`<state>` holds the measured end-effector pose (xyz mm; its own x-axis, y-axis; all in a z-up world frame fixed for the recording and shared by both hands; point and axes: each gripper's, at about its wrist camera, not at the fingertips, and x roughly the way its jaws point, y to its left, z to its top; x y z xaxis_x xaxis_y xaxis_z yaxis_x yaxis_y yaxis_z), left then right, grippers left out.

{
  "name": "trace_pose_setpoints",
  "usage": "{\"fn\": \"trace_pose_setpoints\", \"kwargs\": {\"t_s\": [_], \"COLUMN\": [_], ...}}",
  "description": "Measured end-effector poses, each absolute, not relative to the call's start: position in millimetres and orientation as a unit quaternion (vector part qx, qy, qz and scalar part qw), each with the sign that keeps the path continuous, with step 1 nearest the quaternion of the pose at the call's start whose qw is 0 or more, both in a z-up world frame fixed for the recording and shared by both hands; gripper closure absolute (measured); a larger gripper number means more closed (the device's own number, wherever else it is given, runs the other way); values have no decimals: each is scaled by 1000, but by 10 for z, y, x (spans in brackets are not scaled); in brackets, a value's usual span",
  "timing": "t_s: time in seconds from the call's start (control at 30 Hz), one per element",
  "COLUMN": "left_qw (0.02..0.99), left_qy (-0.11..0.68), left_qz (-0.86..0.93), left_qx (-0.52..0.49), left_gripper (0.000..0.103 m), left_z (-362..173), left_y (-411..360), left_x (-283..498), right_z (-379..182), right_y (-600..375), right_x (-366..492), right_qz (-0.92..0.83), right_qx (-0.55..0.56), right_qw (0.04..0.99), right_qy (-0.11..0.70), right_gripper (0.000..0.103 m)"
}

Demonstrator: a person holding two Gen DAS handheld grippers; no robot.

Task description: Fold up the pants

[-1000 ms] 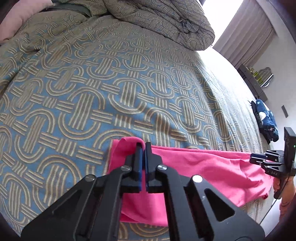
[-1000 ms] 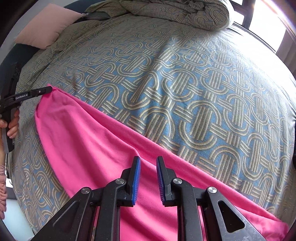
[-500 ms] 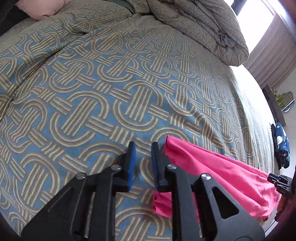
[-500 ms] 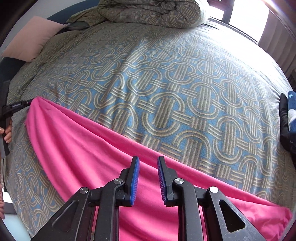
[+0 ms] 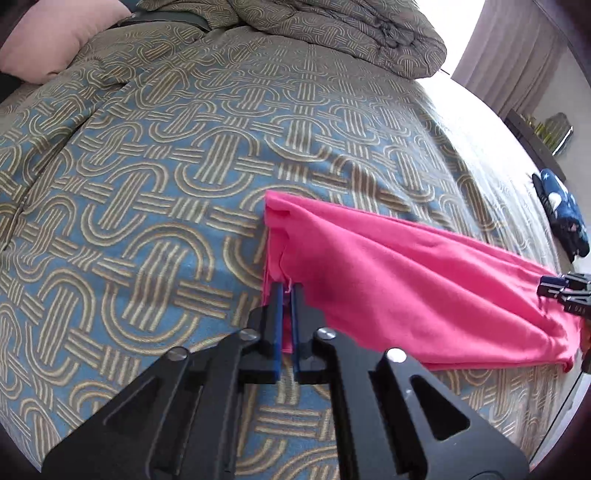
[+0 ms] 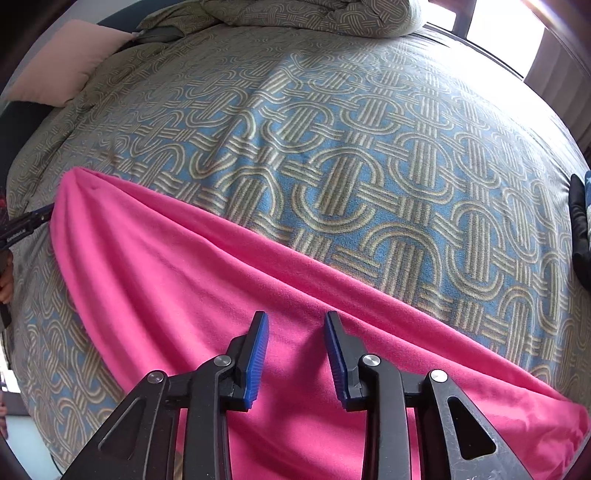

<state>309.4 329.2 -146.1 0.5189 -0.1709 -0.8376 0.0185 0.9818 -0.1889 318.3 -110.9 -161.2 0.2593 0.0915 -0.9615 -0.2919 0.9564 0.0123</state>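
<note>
pants (image 5: 406, 280): pink, lying as a long folded strip on the near part of the bedspread (image 5: 184, 166), one narrow end toward the pillow (image 5: 55, 40) side, the other toward the bed's window-side edge.
left gripper (image 5: 286, 295): pads pressed together on the near corner of the pants' narrow end, pink cloth pinched between them; judged a corner grip for carrying that end over.
right gripper (image 6: 295, 332): jaws spread, poised over the pants' other end with cloth below the pads but not pinched; its jaws have just been opening.
purpose: holding one end fixed while the other end is released suits a lengthwise fold.
change, left: half a second earlier its jaws stood apart just beside the pants' end, on bare bedspread; now they clamp the corner.
change, right: gap between pads wider than in both earlier views.
surroundings: bunched duvet (image 5: 332, 33) beyond the pants at the bed's far end; dark blue garment (image 5: 561, 218) past the pants' window-side end.
</note>
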Motion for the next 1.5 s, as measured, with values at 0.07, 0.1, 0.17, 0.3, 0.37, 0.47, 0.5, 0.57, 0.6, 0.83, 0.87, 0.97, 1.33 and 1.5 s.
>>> {"fn": "trace_pose_setpoints", "kwargs": {"t_s": [0.07, 0.1, 0.17, 0.3, 0.37, 0.47, 0.5, 0.57, 0.6, 0.83, 0.87, 0.97, 1.33, 1.5], "left_qw": [883, 885, 882, 867, 867, 866, 862, 857, 853, 852, 849, 845, 847, 849], "left_qy": [461, 457, 466, 482, 477, 478, 484, 496, 504, 491, 486, 473, 465, 471], "left_qz": [-42, -37, 17, 50, 35, -8, -20, -29, -25, 13, 12, 10, 28, 35], "left_qx": [-79, -84, -70, -117, -140, -150, -150, -140, -130, -181, -206, -247, -257, -239], "left_gripper": [98, 98, 99, 99, 97, 56, 30, 23, 23, 88, 92, 95, 96, 96], "left_z": [-1353, -1337, -1404, -1506, -1433, -1419, -1444, -1522, -1556, -1528, -1541, -1541, -1488, -1455], "left_y": [3328, 3380, 3520, 3823, 3828, 3665, 3589, 3433, 3349, 3306, 3343, 3446, 3421, 3373], "left_x": [2953, 2886, 2792, 2687, 2637, 2595, 2621, 2694, 2740, 2921, 2937, 2897, 2829, 2835], "right_z": [-1594, -1573, -1532, -1490, -1466, -1423, -1421, -1423, -1418, -1273, -1251, -1219, -1263, -1366], "right_y": [-1104, -1110, -1162, -1327, -1392, -1463, -1470, -1480, -1487, -1740, -1818, -2055, -2112, -1487], "right_x": [3145, 3105, 3063, 3053, 3043, 2999, 2995, 2970, 2949, 2751, 2713, 2626, 2676, 2924], "right_qz": [120, 118, 114, 96, 87, 80, 79, 75, 74, 55, 47, 23, 25, 121], "right_qx": [-92, -95, -94, -70, -54, -44, -46, -53, -55, -21, -10, 20, 1, 17], "right_qw": [790, 792, 795, 801, 804, 806, 805, 802, 802, 815, 817, 820, 827, 816], "right_qy": [594, 592, 588, 587, 586, 585, 586, 590, 591, 576, 574, 571, 562, 565], "right_gripper": [72, 71, 71, 71, 71, 71, 71, 70, 70, 69, 69, 68, 67, 66]}}
